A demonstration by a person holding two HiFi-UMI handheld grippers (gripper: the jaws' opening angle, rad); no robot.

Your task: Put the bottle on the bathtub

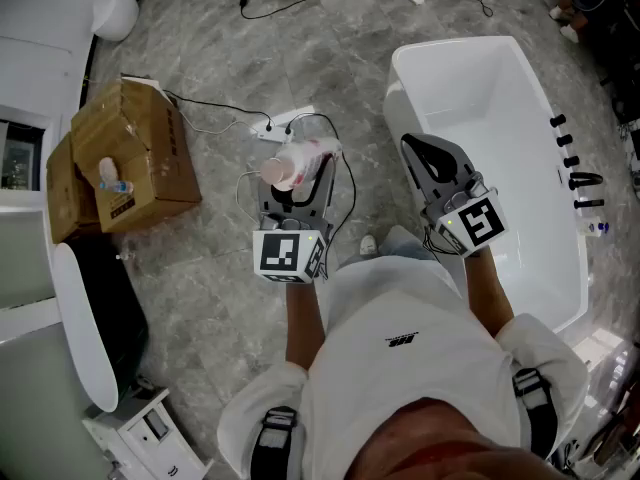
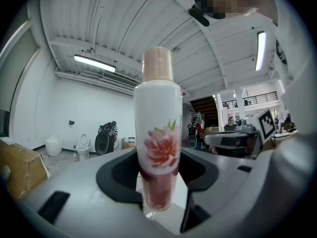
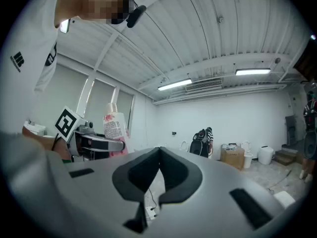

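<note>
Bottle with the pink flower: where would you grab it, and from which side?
Low on the body of the bottle, from the side with level jaws, as the left gripper holds it: it stands upright, its body straight and round, its cap narrower.

Cardboard boxes (image 1: pixel 125 158), power strip (image 1: pixel 281 126), grey floor (image 1: pixel 300 48)

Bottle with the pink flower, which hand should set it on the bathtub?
Left. The left tongs grip the bottle upright; the right tongs, though closer to the bathtub, are shut and empty.
</note>
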